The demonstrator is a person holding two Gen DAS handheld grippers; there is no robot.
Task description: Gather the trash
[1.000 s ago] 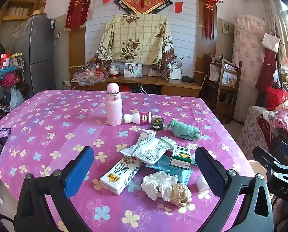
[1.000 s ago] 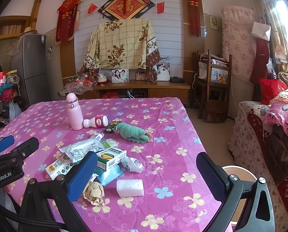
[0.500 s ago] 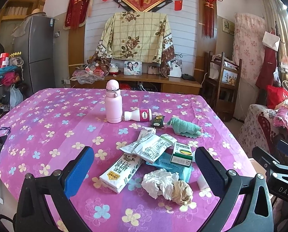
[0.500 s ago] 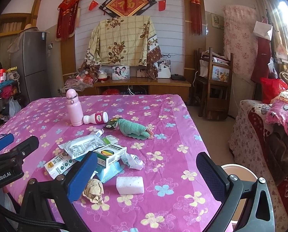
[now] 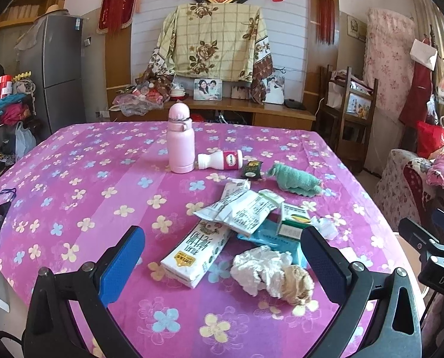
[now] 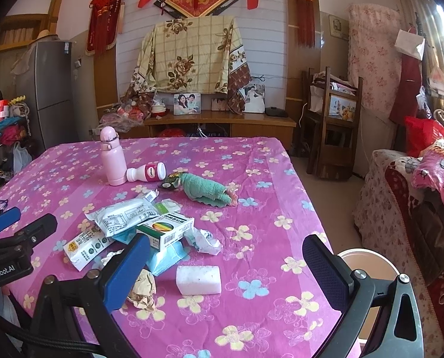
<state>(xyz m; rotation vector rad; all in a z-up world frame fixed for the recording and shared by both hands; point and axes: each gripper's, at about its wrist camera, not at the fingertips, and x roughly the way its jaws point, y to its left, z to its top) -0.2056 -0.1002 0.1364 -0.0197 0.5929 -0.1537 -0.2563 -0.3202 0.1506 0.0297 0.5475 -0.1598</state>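
Note:
A heap of trash lies on the pink flowered tablecloth [image 5: 72, 179]: a milk carton [image 5: 196, 252], crumpled white tissue [image 5: 259, 267], a brown paper ball [image 5: 296, 282], white wrappers [image 5: 239, 208], a green-white box [image 5: 293, 222], a blue pack [image 5: 269, 238]. In the right wrist view the box [image 6: 165, 228], a white block [image 6: 198, 279] and the paper ball [image 6: 142, 289] show. My left gripper [image 5: 222, 268] is open, just short of the heap. My right gripper [image 6: 224, 271] is open, the white block between its fingers' line.
A pink flask [image 5: 179, 141] stands mid-table beside a lying white-pink bottle [image 5: 220, 159], a small dark packet [image 5: 251, 169] and a green cloth [image 5: 295, 179]. A round bin [image 6: 368, 265] stands on the floor off the table's right edge. A sofa [image 6: 415, 208] is right.
Both grippers have crept slightly forward and upward; the trash sits a little lower in both views. Both stay open and nothing has been touched.

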